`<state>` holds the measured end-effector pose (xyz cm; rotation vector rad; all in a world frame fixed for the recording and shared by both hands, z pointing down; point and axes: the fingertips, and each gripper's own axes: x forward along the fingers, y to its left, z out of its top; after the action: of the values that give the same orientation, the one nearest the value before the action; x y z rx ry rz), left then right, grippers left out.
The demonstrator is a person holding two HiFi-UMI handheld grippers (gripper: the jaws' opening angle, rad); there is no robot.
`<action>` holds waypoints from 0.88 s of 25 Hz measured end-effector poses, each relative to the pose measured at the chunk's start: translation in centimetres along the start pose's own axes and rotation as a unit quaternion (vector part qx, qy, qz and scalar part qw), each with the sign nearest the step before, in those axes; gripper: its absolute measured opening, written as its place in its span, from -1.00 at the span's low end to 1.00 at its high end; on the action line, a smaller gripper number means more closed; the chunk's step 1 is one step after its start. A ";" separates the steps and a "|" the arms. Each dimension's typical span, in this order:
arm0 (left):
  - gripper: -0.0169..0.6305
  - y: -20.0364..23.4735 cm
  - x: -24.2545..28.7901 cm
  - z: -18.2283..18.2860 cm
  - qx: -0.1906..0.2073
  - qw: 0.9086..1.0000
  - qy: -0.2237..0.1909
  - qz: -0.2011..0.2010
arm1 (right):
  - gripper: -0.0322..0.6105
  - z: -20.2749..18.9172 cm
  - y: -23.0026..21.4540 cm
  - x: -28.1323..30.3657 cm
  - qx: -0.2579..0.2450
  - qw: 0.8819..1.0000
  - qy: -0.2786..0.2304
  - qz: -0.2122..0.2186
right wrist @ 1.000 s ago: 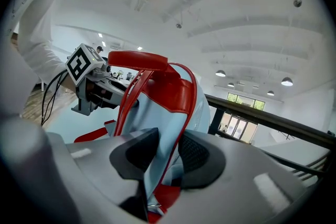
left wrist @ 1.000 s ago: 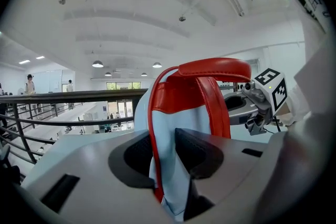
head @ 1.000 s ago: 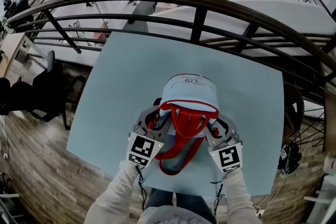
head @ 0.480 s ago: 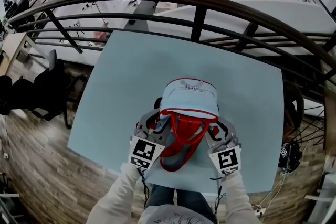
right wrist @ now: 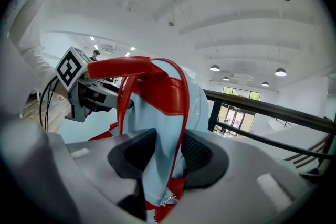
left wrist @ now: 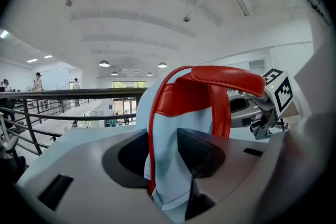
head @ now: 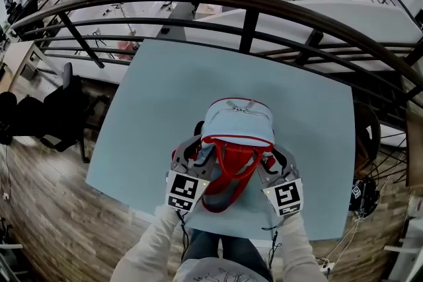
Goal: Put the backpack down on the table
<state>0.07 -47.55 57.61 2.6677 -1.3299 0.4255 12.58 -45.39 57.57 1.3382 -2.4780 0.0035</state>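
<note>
A light blue backpack (head: 238, 119) with red trim and red straps stands upright on the pale blue table (head: 165, 89), near its front edge. My left gripper (head: 192, 150) is at the bag's left side and my right gripper (head: 276, 156) at its right side. In the left gripper view a fold of the blue backpack (left wrist: 184, 113) and a red strap run between the left gripper's (left wrist: 160, 152) opening jaws. In the right gripper view the backpack's (right wrist: 195, 102) fabric hangs loosely between the right gripper's (right wrist: 168, 157) opening jaws. Each gripper view shows the other gripper beyond the bag.
A dark curved railing (head: 251, 6) runs behind the table's far edge. A black chair (head: 59, 109) stands on the wooden floor (head: 46, 208) to the left. The table's front edge (head: 218, 234) lies just below the grippers, over the person's legs.
The backpack and both grippers have come down slightly and toward the table's front edge. The bag's red straps have slackened a little.
</note>
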 end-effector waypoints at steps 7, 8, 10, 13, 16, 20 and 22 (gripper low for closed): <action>-0.47 1.0 -2.3 1.3 -0.026 0.999 -0.010 0.030 | -0.25 0.3 -0.3 -1.1 0.011 1.000 0.005 -0.011; -0.47 1.2 -2.7 1.6 -0.028 0.999 -0.015 0.034 | -0.25 0.6 -0.4 -1.4 0.014 1.000 0.000 -0.014; -0.47 1.7 -3.2 2.4 -0.033 0.998 -0.031 0.045 | -0.25 1.3 -0.8 -1.9 0.026 0.999 -0.012 -0.020; -0.47 2.4 -4.2 3.7 -0.045 0.996 -0.049 0.061 | -0.25 2.7 -1.4 -3.0 0.049 0.998 -0.033 -0.033; -0.47 2.9 -5.7 5.5 -0.057 0.993 -0.069 0.072 | -0.26 4.8 -2.1 -4.3 0.065 0.995 -0.059 -0.053; -0.62 3.2 -7.6 8.8 -0.069 0.988 -0.100 0.095 | -0.45 7.9 -3.3 -6.4 0.078 0.989 -0.096 -0.086; -0.73 3.4 -8.7 10.6 -0.072 0.985 -0.115 0.108 | -0.47 9.6 -3.5 -7.3 0.085 0.985 -0.115 -0.096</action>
<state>-5.61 -45.51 44.82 2.5229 -1.6555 0.0384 16.42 -42.90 45.92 1.7350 -2.5712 0.0171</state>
